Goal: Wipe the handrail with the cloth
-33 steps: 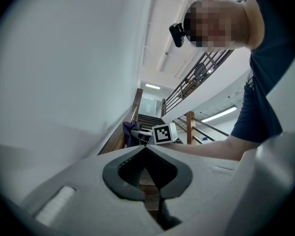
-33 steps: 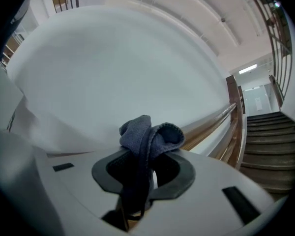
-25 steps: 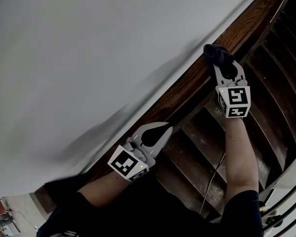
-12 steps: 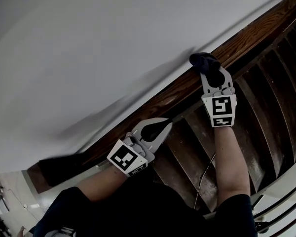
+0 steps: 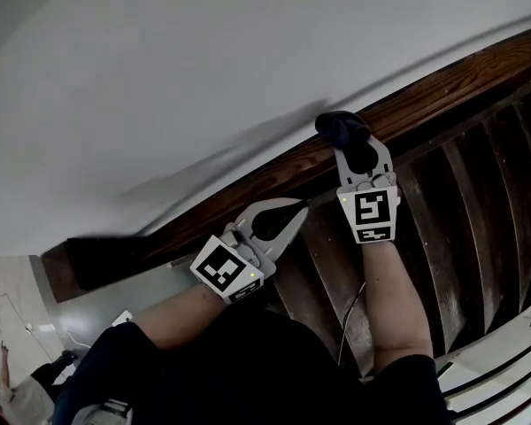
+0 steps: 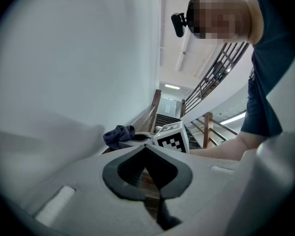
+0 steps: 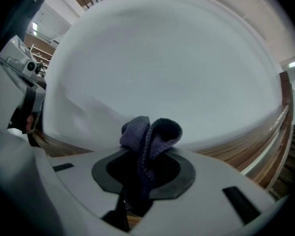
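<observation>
A dark wooden handrail (image 5: pixel 442 82) runs diagonally along the white wall, from lower left to upper right. My right gripper (image 5: pixel 345 144) is shut on a dark blue cloth (image 5: pixel 340 128), which is bunched up and pressed on top of the rail. In the right gripper view the cloth (image 7: pixel 150 134) sticks up out of the shut right gripper (image 7: pixel 146 151), with the handrail (image 7: pixel 258 146) behind it. My left gripper (image 5: pixel 301 205) is shut and holds nothing; its tip lies at the rail's lower edge, a short way down from the right gripper. The left gripper view shows the left gripper (image 6: pixel 146 146) and, beyond it, the cloth (image 6: pixel 119 134).
A white wall (image 5: pixel 203 69) rises right behind the rail. Dark wooden stair treads (image 5: pixel 460 220) lie below it. A thin cable (image 5: pixel 352 321) hangs beside my right arm. White railing bars (image 5: pixel 513 352) show at the bottom right. The rail's lower end (image 5: pixel 80 268) is at the left.
The right gripper with the cloth has slid down-left along the handrail, closer to the left gripper. The left gripper has barely shifted. Both stay shut.
</observation>
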